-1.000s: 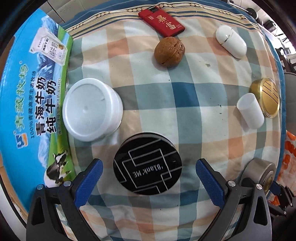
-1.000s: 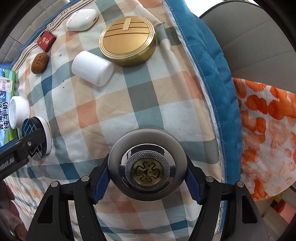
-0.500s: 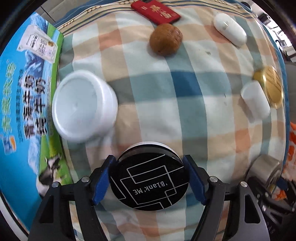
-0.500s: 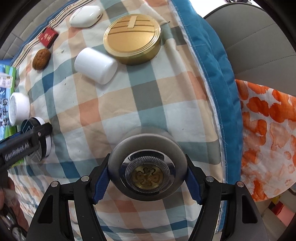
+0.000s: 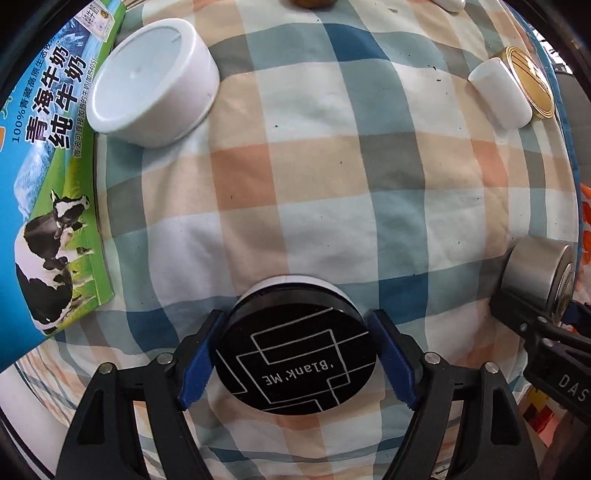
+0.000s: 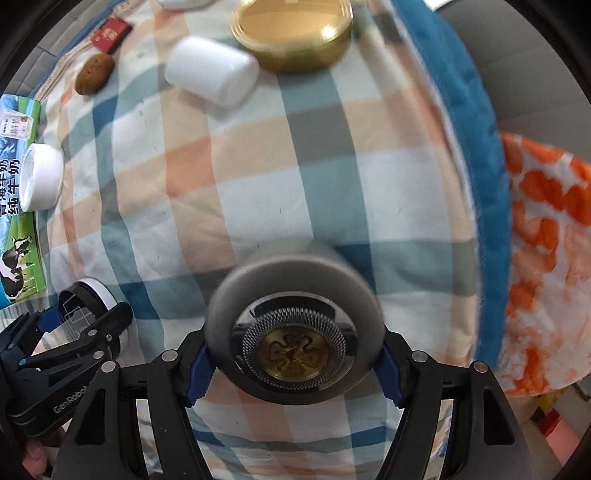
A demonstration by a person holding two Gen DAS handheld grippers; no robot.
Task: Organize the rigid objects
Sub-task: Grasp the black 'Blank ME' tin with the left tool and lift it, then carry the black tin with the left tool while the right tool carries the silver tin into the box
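Observation:
In the left wrist view my left gripper (image 5: 295,317) has a black round tin (image 5: 295,369) marked "Blank ME" between its blue pads. The jaws are opening slightly, and the pads still touch the tin's sides. My right gripper (image 6: 293,347) is shut on a silver round tin (image 6: 295,280) with a gold emblem on its lid. That silver tin (image 5: 535,273) also shows at the right edge of the left wrist view. Both grippers point down at the checked cloth (image 5: 332,184). The left gripper (image 6: 85,325) and the black tin (image 6: 79,299) appear at the lower left of the right wrist view.
A white jar (image 5: 155,81) stands beside a milk carton box (image 5: 44,147) on the left. A white cylinder (image 5: 498,92) lies against a gold tin (image 5: 532,85) at the far right. A walnut (image 6: 94,74) and a red box (image 6: 110,35) lie farther back. Orange-patterned fabric (image 6: 546,258) lies past the cloth's blue edge.
My left gripper went from wide open to closed around the black tin, then moved with it away from the white jar. The right gripper kept the silver tin and shifted a little.

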